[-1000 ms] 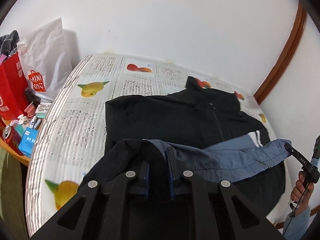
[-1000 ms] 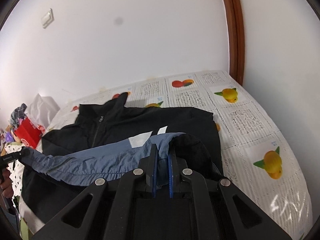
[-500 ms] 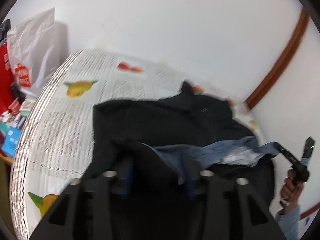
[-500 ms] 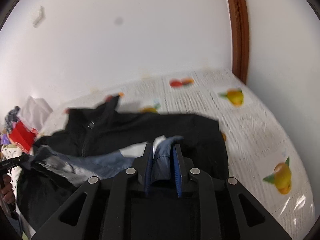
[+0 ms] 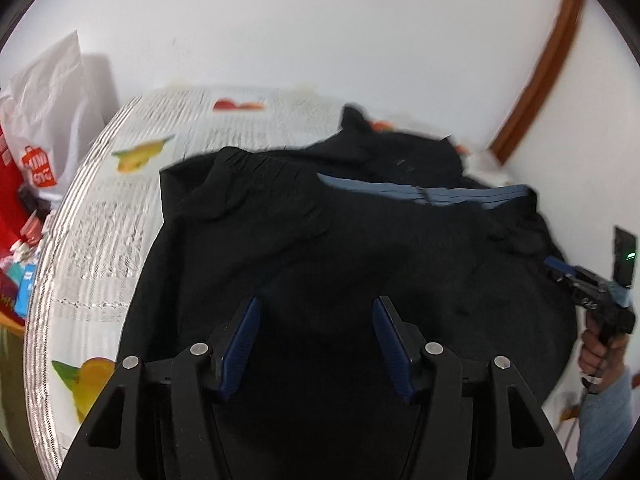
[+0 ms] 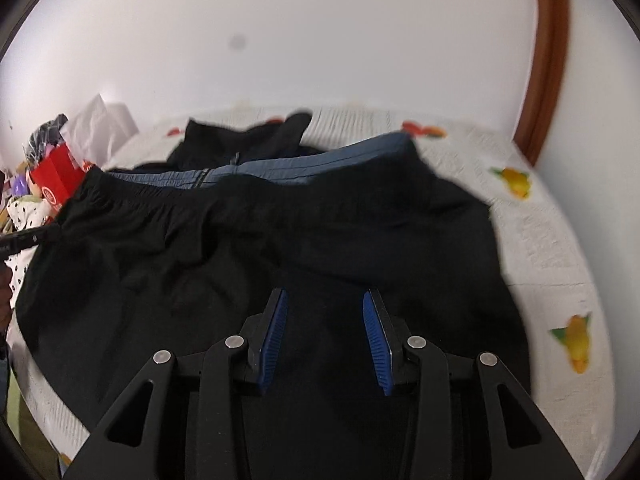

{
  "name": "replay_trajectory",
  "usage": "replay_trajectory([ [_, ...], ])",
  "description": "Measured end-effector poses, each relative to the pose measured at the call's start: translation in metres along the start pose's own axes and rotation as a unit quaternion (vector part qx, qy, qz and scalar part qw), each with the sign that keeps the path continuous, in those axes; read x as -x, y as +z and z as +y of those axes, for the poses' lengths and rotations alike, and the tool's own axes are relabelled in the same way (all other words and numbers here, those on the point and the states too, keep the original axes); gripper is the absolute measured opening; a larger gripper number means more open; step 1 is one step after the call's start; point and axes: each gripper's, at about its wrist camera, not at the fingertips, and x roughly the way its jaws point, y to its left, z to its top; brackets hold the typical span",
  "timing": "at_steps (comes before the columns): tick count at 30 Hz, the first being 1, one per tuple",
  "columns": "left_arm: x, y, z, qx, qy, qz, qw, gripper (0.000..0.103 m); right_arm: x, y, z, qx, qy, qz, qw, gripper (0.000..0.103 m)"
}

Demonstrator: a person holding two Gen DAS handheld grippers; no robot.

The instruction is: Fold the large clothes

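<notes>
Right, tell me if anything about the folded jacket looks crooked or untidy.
The black zip-up jacket is folded roughly: a grey-blue lining strip shows past the top edge, slanting higher toward the right in the right wrist view. The black elastic hem is bunched. Both the left gripper and right gripper are opening, gripping nothing.

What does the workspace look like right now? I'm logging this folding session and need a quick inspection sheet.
Surface: bed with a white fruit-print cover.
Job's things: black jacket spread on the bed, lower part folded up over the chest, blue lining strip showing along the fold.
Clutter: white shopping bag and red bag beside the bed, small packets near them.
Grippers: left tool opening, nothing between its pads; right tool opening, likewise free of the cloth.
Cables: nothing seen.
Surroundings: white wall, brown wooden trim in the corner.
</notes>
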Motion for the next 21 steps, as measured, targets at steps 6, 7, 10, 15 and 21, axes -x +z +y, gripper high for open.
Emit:
replay_trajectory([
  [6,-0.028,0.015,-0.001,-0.014,0.068,-0.012,0.9975,0.056,-0.034,0.029,-0.01,-0.004,-0.053,-0.021,0.998,0.039],
  [7,-0.033,0.017,-0.001,-0.015,0.071,-0.01,0.9973,0.056,-0.041,0.033,-0.015,-0.007,-0.067,-0.016,0.998,0.039],
  [10,-0.041,0.017,-0.002,-0.02,0.082,-0.016,0.9963,0.056,-0.059,0.038,-0.032,-0.016,-0.088,-0.005,0.996,0.038],
  [15,-0.056,0.021,-0.01,-0.032,0.095,-0.024,0.9947,0.056,-0.075,0.038,-0.053,-0.032,-0.087,0.011,0.996,0.036],
  [21,-0.076,0.032,-0.027,-0.031,0.102,-0.027,0.9939,0.056,-0.085,0.048,-0.077,-0.022,-0.088,0.012,0.996,0.037],
])
